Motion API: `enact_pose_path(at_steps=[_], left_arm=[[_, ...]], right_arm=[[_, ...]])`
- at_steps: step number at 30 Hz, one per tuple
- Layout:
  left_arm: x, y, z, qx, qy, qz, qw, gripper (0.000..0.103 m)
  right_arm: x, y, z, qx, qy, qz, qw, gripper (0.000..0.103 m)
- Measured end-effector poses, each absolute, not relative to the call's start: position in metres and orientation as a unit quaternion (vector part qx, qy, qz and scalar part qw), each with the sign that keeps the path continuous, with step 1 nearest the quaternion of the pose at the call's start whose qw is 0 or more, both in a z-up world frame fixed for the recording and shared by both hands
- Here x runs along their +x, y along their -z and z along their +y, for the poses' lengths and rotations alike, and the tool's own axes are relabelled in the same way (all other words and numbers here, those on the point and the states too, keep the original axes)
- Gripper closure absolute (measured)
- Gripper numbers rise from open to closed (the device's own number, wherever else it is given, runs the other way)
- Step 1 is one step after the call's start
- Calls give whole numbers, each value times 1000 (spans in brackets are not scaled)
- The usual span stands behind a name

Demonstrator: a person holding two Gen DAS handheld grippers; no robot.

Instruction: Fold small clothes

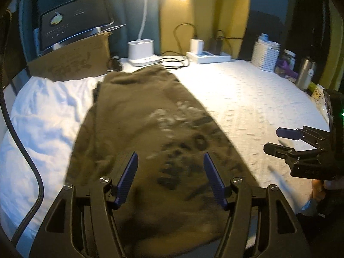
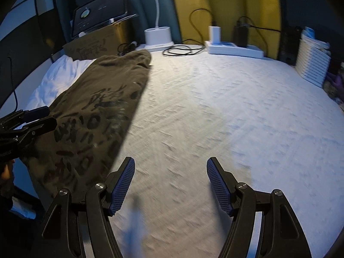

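I see a white lamp base with two empty cups, upper centre. The olive shirt lies folded lengthwise, print up. Both left gripper and right gripper fingers gape, gripping nothing.

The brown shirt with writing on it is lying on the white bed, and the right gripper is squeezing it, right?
Not quite. The brown shirt does lie on the white bed, but the right gripper is open over bare bedding, squeezing nothing, as the right wrist view shows.

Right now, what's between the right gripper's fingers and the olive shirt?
Only bare white bedcover; in the right wrist view the right gripper is beside the olive shirt.
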State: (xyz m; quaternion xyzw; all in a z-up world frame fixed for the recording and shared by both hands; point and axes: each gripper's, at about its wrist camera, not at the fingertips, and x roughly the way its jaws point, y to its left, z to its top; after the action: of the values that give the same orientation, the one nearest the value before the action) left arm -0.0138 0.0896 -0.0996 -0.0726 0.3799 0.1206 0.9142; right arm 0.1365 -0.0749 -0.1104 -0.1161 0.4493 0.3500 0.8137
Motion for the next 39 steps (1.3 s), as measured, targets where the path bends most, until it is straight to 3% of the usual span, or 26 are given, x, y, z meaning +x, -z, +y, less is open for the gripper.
enact_pose_path(at_steps=[7, 10, 11, 22, 39], left_arm=[[-12, 95, 60, -87, -96, 379, 916, 37], [-12, 91, 50, -90, -92, 375, 918, 20], [-12, 90, 49, -93, -91, 373, 919, 18], [-18, 52, 31, -67, -95, 318, 941, 18], [-31, 4, 21, -49, -98, 243, 964, 12]], right_arm=[[131, 103, -114, -109, -322, 443, 829, 32], [128, 100, -129, -104, -312, 443, 834, 29], [127, 99, -135, -100, -309, 442, 836, 26], [116, 63, -174, -83, -274, 418, 862, 23], [100, -29, -188, -88, -240, 310, 916, 21]])
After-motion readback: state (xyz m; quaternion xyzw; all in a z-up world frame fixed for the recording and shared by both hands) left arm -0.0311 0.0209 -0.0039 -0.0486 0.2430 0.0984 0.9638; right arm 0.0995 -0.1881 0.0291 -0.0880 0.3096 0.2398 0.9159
